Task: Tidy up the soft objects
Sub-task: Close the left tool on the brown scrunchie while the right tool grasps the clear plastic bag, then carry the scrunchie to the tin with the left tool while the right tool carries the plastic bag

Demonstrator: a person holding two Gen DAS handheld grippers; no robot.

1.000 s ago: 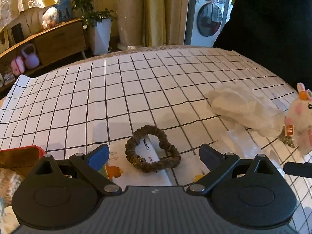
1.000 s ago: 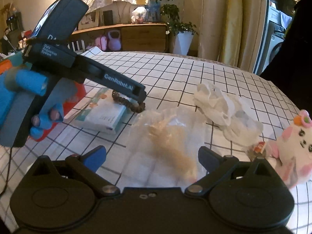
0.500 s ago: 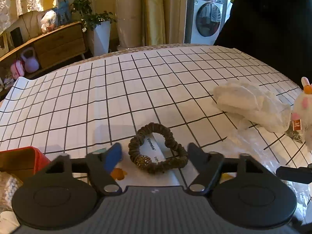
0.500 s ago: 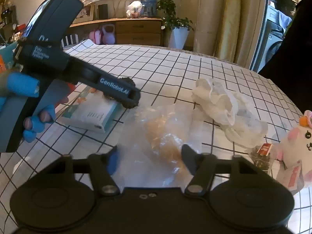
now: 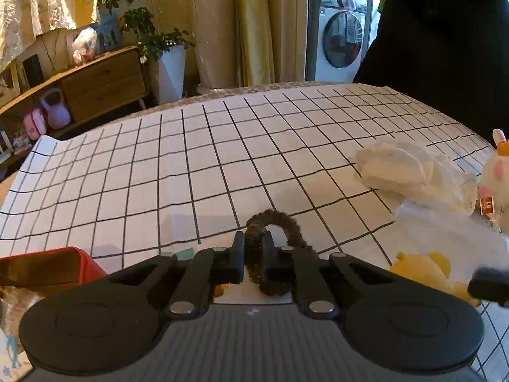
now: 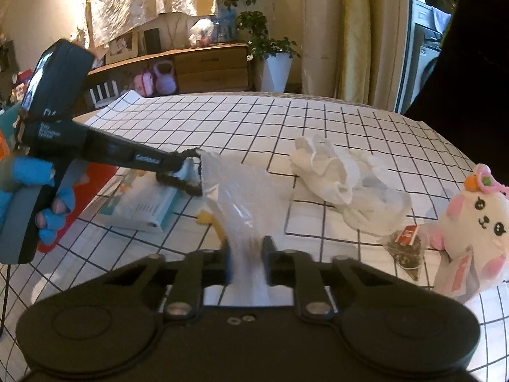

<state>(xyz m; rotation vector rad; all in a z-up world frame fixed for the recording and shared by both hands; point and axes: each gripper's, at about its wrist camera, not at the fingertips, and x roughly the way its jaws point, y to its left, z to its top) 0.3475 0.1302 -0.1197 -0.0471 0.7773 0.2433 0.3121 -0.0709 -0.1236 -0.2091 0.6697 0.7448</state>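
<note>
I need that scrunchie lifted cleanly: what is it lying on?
The brown scrunchie, pinched by the left gripper, lies on a white and teal box on the checked tablecloth. The box's print beneath it is covered.

The left tongs (image 5: 253, 256) are black plastic, with two flat arms and round silver screws at the joints; behind them sit two big round black discs on a grey ribbed body; the right tongs (image 6: 246, 262) look the same, with a bit of blue on one finger; seen from the side, the left tool has small white letters; the hand (image 6: 47, 203) wears a blue glove with open fingertips.
</note>
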